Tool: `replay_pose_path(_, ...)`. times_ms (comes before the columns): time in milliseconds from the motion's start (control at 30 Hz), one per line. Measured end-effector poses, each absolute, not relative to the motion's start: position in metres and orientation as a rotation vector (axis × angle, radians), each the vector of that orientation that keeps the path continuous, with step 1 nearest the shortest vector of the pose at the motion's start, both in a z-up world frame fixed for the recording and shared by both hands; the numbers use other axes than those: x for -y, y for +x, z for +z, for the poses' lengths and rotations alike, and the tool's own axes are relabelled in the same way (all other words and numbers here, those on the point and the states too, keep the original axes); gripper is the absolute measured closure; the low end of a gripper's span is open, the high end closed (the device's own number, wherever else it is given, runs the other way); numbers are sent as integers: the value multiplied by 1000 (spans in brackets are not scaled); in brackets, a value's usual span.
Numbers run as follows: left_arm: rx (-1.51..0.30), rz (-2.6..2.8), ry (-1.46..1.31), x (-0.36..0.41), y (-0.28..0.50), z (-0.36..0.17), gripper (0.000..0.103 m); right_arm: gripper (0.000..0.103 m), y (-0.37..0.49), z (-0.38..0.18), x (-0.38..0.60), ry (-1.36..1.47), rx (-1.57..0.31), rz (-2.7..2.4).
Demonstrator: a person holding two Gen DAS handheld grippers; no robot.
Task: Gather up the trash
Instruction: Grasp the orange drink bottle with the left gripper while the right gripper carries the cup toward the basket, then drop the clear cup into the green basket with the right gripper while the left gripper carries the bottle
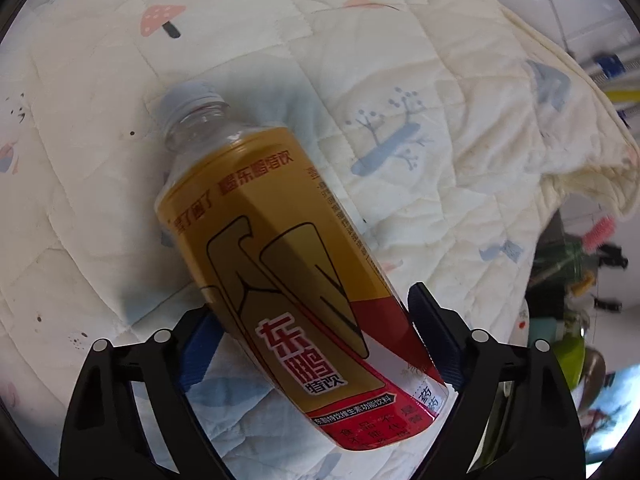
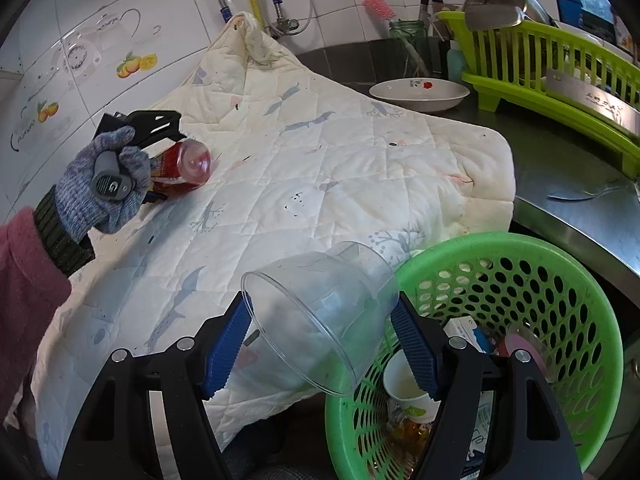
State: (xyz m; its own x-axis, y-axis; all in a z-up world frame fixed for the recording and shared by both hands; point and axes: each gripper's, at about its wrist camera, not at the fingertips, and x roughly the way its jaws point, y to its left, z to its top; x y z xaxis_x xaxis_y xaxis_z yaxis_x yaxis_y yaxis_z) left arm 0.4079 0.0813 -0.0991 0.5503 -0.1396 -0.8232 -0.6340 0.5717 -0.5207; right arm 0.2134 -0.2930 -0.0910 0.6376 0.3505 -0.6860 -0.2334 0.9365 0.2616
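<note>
The left hand-held gripper (image 1: 312,344) straddles the lower end of a bottle (image 1: 276,248) that lies on its side on a quilt (image 1: 440,80), cap pointing away. Its jaws stand wide. The right blue pad (image 1: 434,336) is at the bottle's edge, while the left pad is partly hidden behind the bottle, so whether the pads actually press on it cannot be told. In the right wrist view a gloved hand (image 2: 100,184) holds this gripper at the quilt's far left.

The right hand-held gripper (image 2: 322,340) is closed on a clear plastic cup (image 2: 320,312), one blue pad against each side (the cup is tilted, its open mouth facing the camera). The cup hangs over the quilt's near edge, just beside a green basket (image 2: 560,264) that already holds a paper cup (image 2: 408,392) and other scraps. The quilt covers a steel counter (image 2: 568,176).
</note>
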Motion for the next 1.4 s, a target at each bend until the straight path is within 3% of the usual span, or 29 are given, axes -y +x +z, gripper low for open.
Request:
replay_pose_path(400,-1044,62,-668,-39,364,-73,36,34,182,-82,321,199,-781,254)
replay_pose_path(833,-1046,-153,-468,-2,306,-49,40,34,140,-79,365,251,-783,123)
replay_pose_path(1400,-1008,-379,-449,48,267,-23,40,33,138,-103,402,350,-837,39)
